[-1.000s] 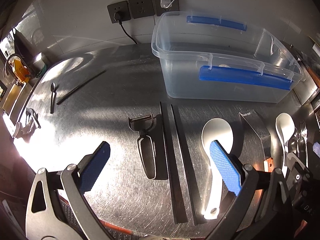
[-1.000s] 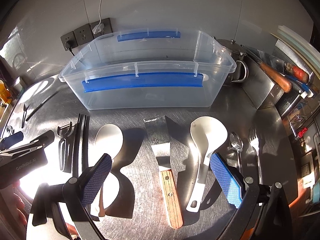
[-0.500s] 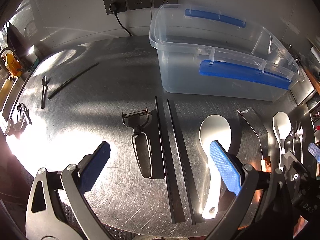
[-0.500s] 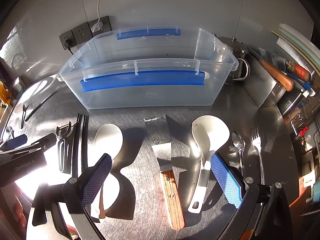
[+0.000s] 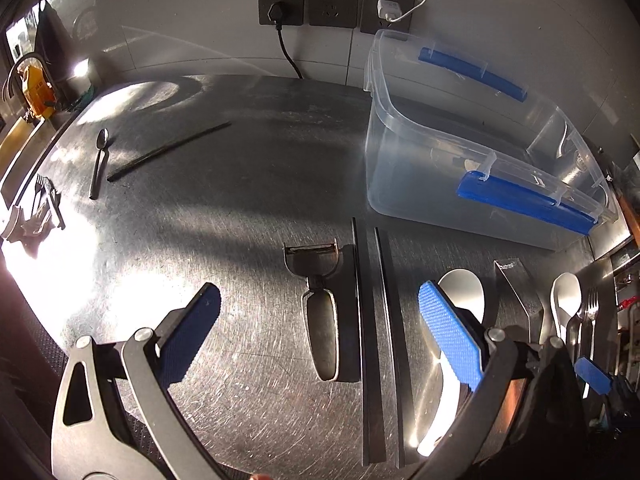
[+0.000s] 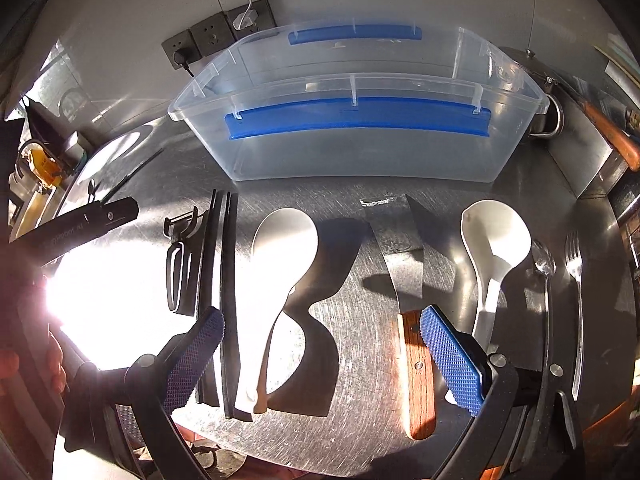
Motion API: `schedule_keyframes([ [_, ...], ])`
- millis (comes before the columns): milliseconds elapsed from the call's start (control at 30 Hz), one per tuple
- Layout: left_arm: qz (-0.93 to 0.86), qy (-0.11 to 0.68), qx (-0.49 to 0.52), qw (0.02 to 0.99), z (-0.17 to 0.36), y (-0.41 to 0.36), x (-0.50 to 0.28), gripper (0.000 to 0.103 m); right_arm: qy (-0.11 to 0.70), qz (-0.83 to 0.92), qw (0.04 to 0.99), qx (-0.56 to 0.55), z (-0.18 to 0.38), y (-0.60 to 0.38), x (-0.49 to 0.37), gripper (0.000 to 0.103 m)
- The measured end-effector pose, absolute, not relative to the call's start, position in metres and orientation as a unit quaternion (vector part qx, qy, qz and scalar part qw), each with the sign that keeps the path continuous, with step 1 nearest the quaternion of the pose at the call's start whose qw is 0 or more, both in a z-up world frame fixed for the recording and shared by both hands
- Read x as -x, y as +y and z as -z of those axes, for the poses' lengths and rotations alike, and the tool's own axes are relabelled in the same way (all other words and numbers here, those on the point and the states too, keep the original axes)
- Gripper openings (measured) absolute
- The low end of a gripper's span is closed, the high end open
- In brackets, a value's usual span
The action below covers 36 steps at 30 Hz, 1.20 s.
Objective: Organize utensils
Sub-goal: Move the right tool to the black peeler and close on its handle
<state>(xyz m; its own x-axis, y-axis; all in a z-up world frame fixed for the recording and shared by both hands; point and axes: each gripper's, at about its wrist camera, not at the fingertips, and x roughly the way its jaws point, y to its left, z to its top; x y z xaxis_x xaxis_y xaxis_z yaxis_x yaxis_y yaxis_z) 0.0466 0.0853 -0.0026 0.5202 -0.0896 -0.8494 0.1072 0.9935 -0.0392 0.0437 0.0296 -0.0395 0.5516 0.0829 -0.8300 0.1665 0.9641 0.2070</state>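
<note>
- The steel tabletop (image 5: 240,208) fills both views; a glare patch at the left edge of each frame washes out whatever lies there.
- The clear storage bin (image 6: 360,148) with blue side handles stands at the upper middle of the right wrist view, against the wall; in the left wrist view its right end is cut off by the fisheye rim.
- The left gripper (image 5: 320,340) hangs low in its frame, jaws wide apart and holding nothing; the peeler (image 5: 320,312) lies on the tabletop between them.
- The right gripper (image 6: 320,356) likewise has its jaws spread wide and empty, over the handle of the white rice paddle (image 6: 276,280).
- The cleaver (image 6: 404,272) has its wooden handle partly hidden behind the right blue pad (image 6: 448,360).
- The white ladle (image 6: 496,248) lies right of the cleaver, its handle end hidden by that pad.
- Two black chopsticks (image 6: 220,280) lie side by side between peeler and paddle.
- A spoon (image 6: 546,280) and fork (image 6: 576,280) lie at the right edge.
- At the far left of the left wrist view, a small spoon (image 5: 100,160) and a lone chopstick (image 5: 168,152) are tiny; items in the glare beside them are hard to make out.
</note>
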Motion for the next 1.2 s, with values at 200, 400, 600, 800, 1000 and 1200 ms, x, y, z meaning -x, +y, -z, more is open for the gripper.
schedule_keyframes([
  [200, 0.038, 0.477, -0.022, 0.878, 0.000, 0.104, -0.053, 0.095, 0.503, -0.009, 0.856, -0.115, 0.049, 0.060, -0.062, 0.098],
  [400, 0.037, 0.490, -0.011, 0.871, 0.005, 0.138, -0.062, 0.095, 0.535, -0.066, 0.840, -0.065, 0.060, 0.110, -0.093, 0.098],
  [600, 0.041, 0.519, 0.050, 0.853, 0.011, 0.189, -0.086, 0.095, 0.553, -0.099, 0.827, -0.014, 0.074, 0.162, -0.134, 0.073],
  [800, 0.038, 0.515, 0.098, 0.851, 0.011, 0.231, -0.104, 0.095, 0.579, -0.101, 0.808, -0.024, 0.091, 0.185, -0.163, 0.065],
  [1000, 0.058, 0.517, 0.118, 0.846, 0.016, 0.248, -0.117, 0.095, 0.607, -0.090, 0.789, 0.001, 0.111, 0.213, -0.179, 0.035],
  [1200, 0.071, 0.518, 0.125, 0.843, 0.019, 0.259, -0.124, 0.095, 0.604, -0.065, 0.794, 0.024, 0.109, 0.223, -0.183, 0.035],
])
